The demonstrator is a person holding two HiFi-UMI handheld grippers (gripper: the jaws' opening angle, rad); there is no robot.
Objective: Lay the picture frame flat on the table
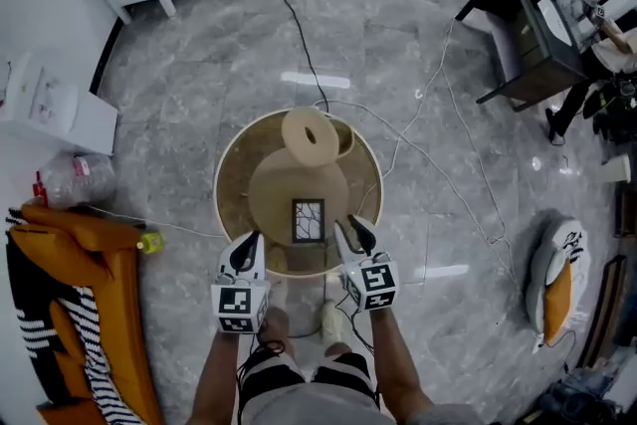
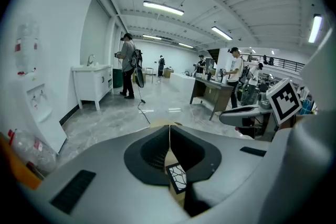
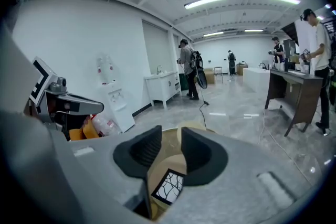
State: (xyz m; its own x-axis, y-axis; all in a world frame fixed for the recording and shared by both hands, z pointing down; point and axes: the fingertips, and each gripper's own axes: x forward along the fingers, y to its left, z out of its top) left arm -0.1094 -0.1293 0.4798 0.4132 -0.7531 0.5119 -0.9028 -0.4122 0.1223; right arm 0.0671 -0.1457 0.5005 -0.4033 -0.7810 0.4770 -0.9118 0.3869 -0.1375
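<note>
Picture frame (image 1: 308, 221) face-up near front edge of round wooden table (image 1: 231, 176), seemingly flat already, touched by neither tool. Left gripper (image 1: 246, 252) jaws together, empty; right gripper (image 1: 355, 235) jaws half apart, empty. Back both off level, without nudging frame.

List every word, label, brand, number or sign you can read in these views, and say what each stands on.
No text can be read anywhere.
Marker cubes: black-and-white square patterns, no letters or digits.
Picture frame: branching line pattern, no words.
Water dispenser: small marks, too blurred to read.
</note>
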